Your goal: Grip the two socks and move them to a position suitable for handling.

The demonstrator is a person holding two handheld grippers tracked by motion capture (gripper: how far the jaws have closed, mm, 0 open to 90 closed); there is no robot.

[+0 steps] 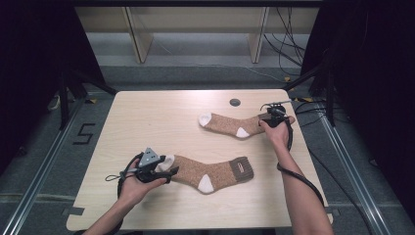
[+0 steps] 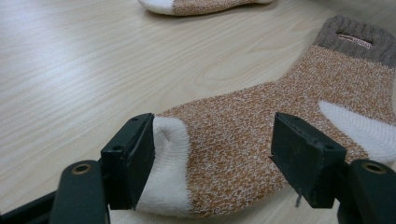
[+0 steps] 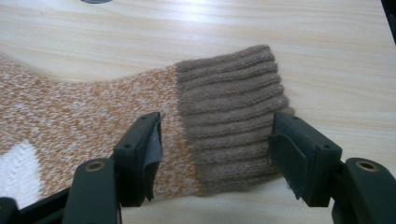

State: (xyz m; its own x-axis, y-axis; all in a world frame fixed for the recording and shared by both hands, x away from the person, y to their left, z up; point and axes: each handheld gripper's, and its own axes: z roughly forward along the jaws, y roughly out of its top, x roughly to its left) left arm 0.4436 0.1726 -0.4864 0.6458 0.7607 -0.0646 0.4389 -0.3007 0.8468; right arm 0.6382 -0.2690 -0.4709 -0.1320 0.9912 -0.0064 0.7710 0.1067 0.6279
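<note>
At the left, the near sock (image 1: 210, 172) is straddled at its white toe by the left hand-held gripper (image 1: 169, 174), jaws spread wide and not closed on it. A small label is seen on its brown cuff, too blurred to be read. Bare desk (image 1: 147, 122) is left open beyond it. Further right, the far sock (image 1: 230, 126) is flanked at its ribbed cuff by the right hand-held gripper (image 1: 271, 117), also wide, close to the desk's right edge.
</note>
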